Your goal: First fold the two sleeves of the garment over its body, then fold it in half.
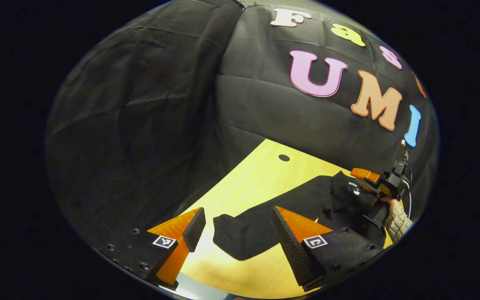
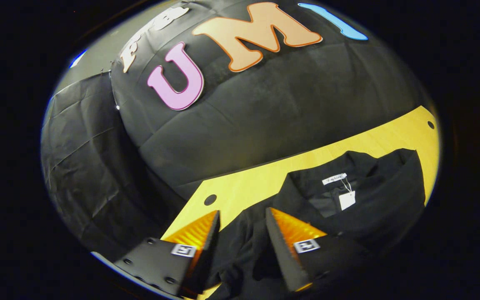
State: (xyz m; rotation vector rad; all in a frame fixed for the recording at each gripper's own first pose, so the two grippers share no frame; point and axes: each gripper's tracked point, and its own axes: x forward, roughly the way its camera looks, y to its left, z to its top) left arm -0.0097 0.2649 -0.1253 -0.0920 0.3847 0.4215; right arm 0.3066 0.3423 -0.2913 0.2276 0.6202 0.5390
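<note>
**One dark garment, two grippers spread above it**

I am looking at one black garment (image 2: 365, 216) lying on the pale wooden table (image 1: 256, 175), its soft sleeve (image 1: 244, 233) stretching under my left gripper (image 1: 238, 221). Both my left gripper and my right gripper (image 2: 242, 221) are hovering with fingers apart, gripping nothing. Two tags (image 2: 340, 187) are showing at the collar.
</note>
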